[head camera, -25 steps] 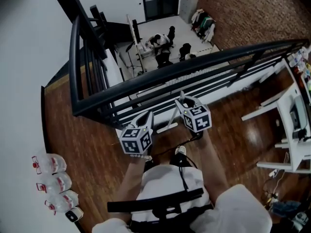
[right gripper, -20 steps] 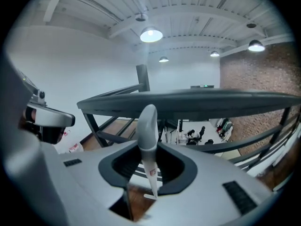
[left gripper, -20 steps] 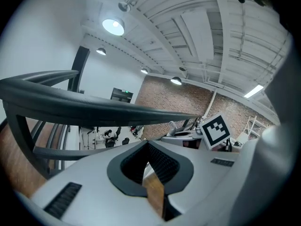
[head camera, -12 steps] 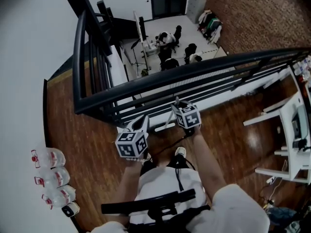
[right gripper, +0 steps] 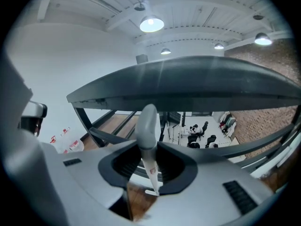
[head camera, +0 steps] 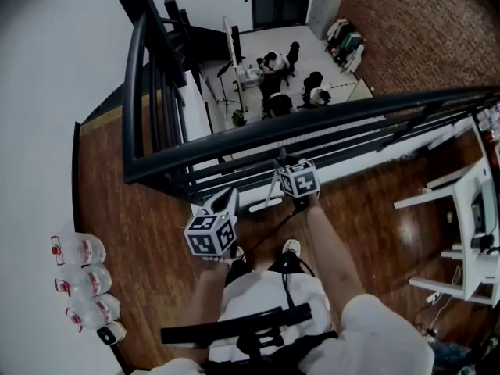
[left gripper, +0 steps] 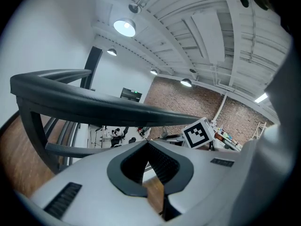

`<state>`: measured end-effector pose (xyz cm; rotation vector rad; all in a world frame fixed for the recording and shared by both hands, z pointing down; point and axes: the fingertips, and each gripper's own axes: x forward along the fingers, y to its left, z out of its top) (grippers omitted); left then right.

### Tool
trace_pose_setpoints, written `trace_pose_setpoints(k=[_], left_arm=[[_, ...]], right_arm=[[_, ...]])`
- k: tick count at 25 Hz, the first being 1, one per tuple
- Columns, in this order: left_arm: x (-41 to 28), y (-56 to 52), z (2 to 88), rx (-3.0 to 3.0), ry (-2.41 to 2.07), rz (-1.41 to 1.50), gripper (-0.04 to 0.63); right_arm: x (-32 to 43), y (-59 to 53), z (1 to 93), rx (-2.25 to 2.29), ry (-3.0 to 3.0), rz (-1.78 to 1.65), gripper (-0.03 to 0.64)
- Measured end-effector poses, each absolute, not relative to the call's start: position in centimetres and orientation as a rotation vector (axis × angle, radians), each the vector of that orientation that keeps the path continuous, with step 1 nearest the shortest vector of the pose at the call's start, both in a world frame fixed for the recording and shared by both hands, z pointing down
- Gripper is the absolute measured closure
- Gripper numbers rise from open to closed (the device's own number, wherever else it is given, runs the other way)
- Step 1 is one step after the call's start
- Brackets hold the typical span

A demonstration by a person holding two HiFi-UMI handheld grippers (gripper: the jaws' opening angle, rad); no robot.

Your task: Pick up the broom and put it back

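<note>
Broom [right gripper: 147,121], centre frame in the right gripper view before the railing [right gripper: 188,86], is pinched just below its rounded handle end by the right tongs [right gripper: 150,150], the left tongs [left gripper: 148,144] pressed together and empty; judged light, stiff, smooth-handled, liable to swing, best gripped on the handle.

The black railing [head camera: 234,143] bars the way ahead; bare wooden floor [head camera: 141,233] lies open to the left

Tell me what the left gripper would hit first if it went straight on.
Probably a lower bar of the black metal railing, which stands just beyond the left gripper; depth is unclear.
</note>
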<state>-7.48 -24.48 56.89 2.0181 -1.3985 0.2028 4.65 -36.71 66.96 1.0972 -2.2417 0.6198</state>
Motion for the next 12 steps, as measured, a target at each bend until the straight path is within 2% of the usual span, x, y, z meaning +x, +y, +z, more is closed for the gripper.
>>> trace_pose_setpoints(k=[12], left_arm=[[-8.5, -24.9, 57.3, 2.003, -1.399, 0.195, 0.607]], right_arm=[[3.5, -39.0, 67.3, 1.136, -2.224, 0.614, 0.485]])
